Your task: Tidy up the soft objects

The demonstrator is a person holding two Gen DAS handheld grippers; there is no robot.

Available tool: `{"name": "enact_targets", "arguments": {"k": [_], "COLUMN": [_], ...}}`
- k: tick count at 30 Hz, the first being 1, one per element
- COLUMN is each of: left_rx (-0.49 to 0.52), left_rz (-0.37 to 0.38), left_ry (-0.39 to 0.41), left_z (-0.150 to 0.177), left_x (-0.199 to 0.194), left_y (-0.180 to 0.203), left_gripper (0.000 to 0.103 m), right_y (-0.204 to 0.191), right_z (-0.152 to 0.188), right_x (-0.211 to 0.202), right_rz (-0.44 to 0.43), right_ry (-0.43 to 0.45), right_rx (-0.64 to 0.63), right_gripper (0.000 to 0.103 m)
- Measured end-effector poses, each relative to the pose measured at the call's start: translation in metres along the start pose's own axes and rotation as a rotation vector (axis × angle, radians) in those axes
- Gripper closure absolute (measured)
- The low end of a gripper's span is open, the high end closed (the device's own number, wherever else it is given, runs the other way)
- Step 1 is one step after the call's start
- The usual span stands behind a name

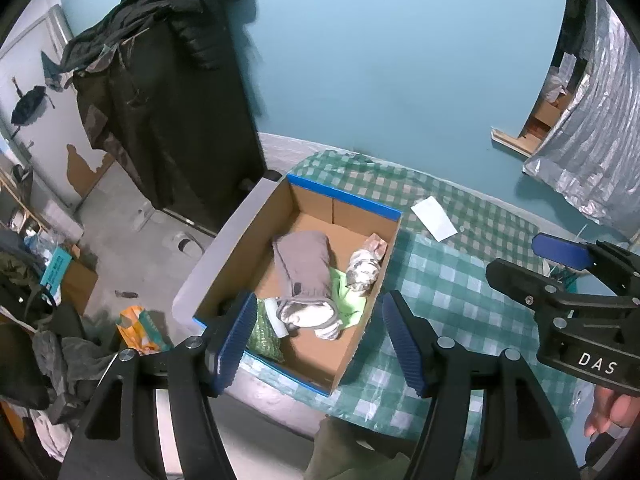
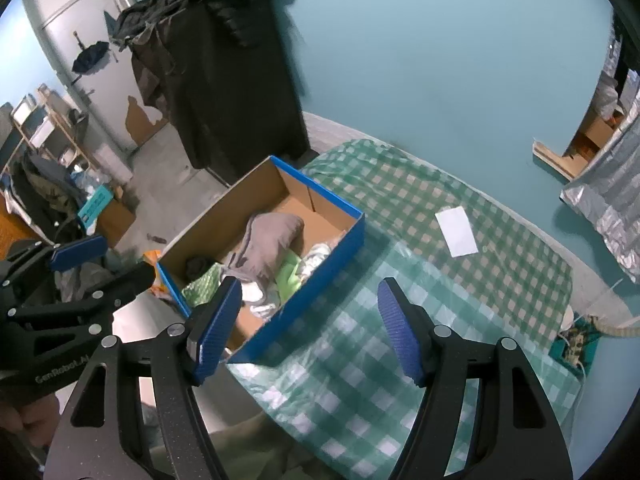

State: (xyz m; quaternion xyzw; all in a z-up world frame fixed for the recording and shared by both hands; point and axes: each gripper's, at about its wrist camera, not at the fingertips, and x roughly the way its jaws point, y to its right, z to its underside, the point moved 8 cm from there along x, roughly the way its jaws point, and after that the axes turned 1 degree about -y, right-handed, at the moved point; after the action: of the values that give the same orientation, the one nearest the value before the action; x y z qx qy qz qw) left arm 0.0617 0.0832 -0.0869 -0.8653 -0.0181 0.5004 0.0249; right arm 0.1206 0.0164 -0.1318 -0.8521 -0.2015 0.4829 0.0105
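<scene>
Box (image 1: pixel 308 354) open-topped, far half bare

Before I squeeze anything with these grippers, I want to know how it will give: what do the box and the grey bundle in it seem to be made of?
The box looks like corrugated cardboard: matte brown inside, blue outside, folded flaps at its far end. The grey bundle looks like soft knit fabric, probably fleece or jersey: it slumps and creases, with a paler lining at its opening.

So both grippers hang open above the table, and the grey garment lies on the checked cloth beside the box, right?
Not quite. The grey garment lies inside the cardboard box, not on the checked cloth; the left wrist view shows it. The left gripper and right gripper do hang open.
</scene>
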Motion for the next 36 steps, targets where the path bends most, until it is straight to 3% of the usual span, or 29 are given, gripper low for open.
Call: {"name": "enact_targets", "arguments": {"k": [5,10,36], "left_rx": [-0.003,0.007,0.024], "left_rz": [0.005,0.008,0.005], "left_ry": [0.010,0.017,-0.019], "left_z": [0.001,0.000,0.006], "left_x": [-0.006,-0.009,-0.007], "left_y": [0.004,0.007,0.002], "left_gripper": [0.026,0.023,0.023], "right_y": [0.006,0.008,0.002], "right_z": [0.007,0.008,0.009], "right_x": [-0.006,-0.010,-0.016], "right_rz": [-0.002,0.005,0.017], "right_ry": [0.000,0.010,0.017], "right_rx": [0.022,0.025,0.052], "right_gripper": [0.032,0.032,0.032]}}
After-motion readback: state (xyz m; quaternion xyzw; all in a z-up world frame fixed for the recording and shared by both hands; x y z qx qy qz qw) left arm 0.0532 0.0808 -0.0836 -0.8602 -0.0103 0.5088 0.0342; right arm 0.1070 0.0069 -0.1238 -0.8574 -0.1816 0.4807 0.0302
